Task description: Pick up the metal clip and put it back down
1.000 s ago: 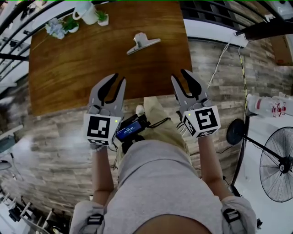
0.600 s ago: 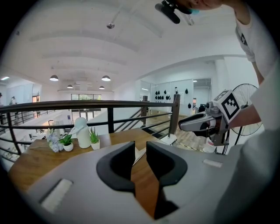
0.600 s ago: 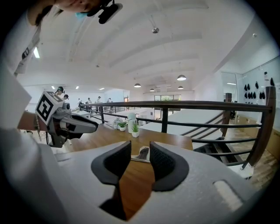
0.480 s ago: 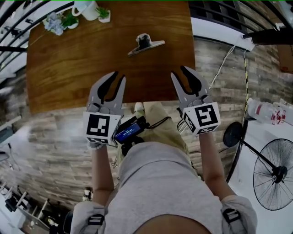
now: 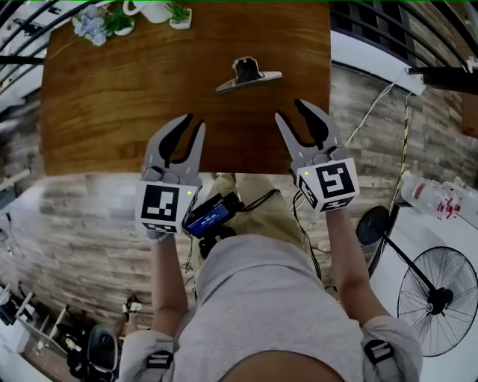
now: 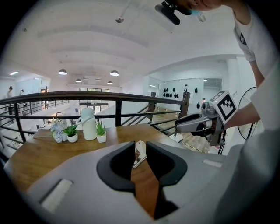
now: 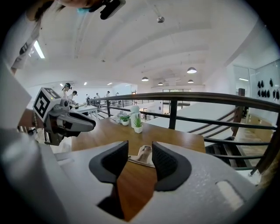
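At the far left corner of the brown wooden tabletop [image 5: 112, 97] stand a white jug [image 5: 153, 9] and some small potted plants [image 5: 112, 19], well away from anything I have to do. My left gripper [image 5: 194, 124] hovers over the near edge of the tabletop. Its fingers [image 6: 114, 165] are spread a little way, with nothing between them but bare wood and, far beyond the gap, the task's thing. That thing, the silver metal clip with a dark handle [image 5: 249, 77], lies flat on the tabletop ahead of me. It sits between my two grippers and nearer the right one, well apart from both and untouched. My right gripper [image 5: 289, 110] also hangs over the near edge and points towards the clip. Its fingers [image 7: 168, 168] are parting wider at this moment and pinch nothing; the clip shows only in the distance through the gap. Off to the right, down on the floor, stands a black floor fan [image 5: 437, 295], which plays no part. By my reckoning the task has barely begun: the clip has not been lifted, so the reach, the pinch, the lift and the setting down are all left. As I judge it, the right gripper is the likelier one to make the reach.
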{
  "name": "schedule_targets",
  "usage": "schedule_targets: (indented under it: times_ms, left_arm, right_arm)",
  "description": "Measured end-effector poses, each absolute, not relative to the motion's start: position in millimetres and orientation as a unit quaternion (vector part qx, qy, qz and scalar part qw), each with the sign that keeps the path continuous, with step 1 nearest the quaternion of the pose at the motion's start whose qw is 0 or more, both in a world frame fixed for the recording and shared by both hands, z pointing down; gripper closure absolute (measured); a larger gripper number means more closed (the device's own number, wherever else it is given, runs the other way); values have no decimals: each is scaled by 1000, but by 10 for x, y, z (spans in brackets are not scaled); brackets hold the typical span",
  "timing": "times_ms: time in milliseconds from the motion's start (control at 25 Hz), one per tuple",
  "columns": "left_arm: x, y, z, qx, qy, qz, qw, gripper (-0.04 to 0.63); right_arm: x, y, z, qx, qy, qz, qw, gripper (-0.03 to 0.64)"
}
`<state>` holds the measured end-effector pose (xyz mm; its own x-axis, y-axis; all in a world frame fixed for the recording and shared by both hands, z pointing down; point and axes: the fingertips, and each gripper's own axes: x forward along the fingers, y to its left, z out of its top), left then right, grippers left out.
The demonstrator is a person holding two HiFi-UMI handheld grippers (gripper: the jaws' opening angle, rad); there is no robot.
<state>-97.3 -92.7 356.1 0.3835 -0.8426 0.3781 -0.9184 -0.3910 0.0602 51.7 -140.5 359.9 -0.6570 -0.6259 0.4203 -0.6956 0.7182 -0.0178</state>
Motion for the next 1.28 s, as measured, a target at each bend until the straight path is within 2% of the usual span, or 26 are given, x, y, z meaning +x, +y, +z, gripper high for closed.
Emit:
schedule_targets:
  times_ms: [200,1280]
  left_arm:
    - [-1030,-1001,3631,813,-546,144,143,517]
    - [-1086,-1367,4123,792,-560,152,191,518]
  right_arm:
    - [372,-1589,3721,351,-909,99,202,417]
    - [-135,-2238,4533,300,-910,129,255,333]
